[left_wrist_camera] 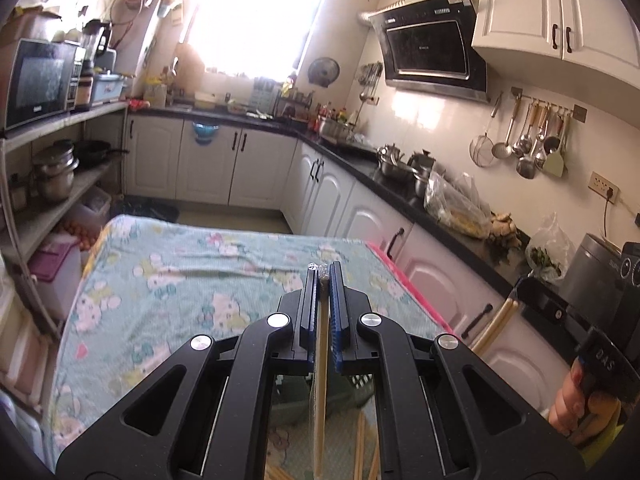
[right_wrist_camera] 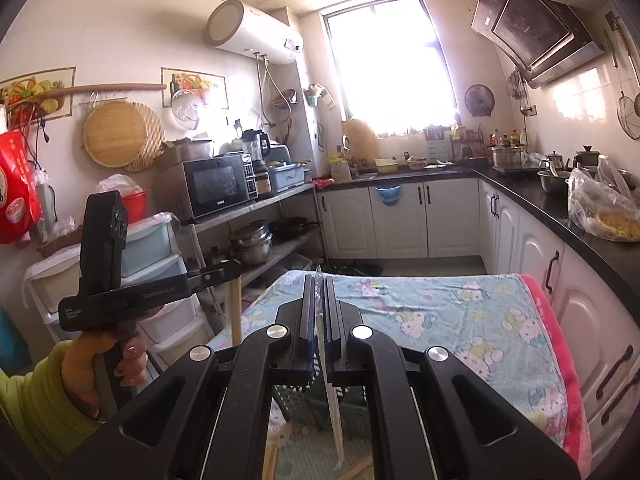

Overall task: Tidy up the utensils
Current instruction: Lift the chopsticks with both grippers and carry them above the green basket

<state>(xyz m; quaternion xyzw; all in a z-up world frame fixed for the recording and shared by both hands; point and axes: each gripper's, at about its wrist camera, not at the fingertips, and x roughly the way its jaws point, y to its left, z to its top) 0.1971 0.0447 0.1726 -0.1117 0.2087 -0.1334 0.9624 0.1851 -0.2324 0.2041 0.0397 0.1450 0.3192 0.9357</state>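
Overhead, a bright window (right_wrist_camera: 390,60) lights a narrow kitchen whose white cabinets (left_wrist_camera: 236,166) run under a dark counter (left_wrist_camera: 394,190) along the far wall and one side. Nearer sits a table under a pale blue cartoon-print cloth (left_wrist_camera: 180,272) with a pink edge. On the opposite side, a shelf rack carries a microwave (right_wrist_camera: 220,184) with pots below. A green slatted basket (right_wrist_camera: 308,404) stands on the cloth below both grippers, and loose wooden chopsticks (left_wrist_camera: 360,448) lie beside it. The left gripper (left_wrist_camera: 323,280) is clamped on a wrapped pair of chopsticks (left_wrist_camera: 319,400) that hangs down between its fingers above the basket. The right gripper (right_wrist_camera: 319,292) is clenched on a thin clear-wrapped utensil (right_wrist_camera: 334,412), pale and flat, whose kind I cannot tell; it too hangs toward the basket. Only the right view shows the water heater (right_wrist_camera: 252,32), the round boards on the wall and the left hand (right_wrist_camera: 120,354) in a green sleeve. Only the left view shows ladles hanging on a rail (left_wrist_camera: 528,140) and the right hand (left_wrist_camera: 576,404).
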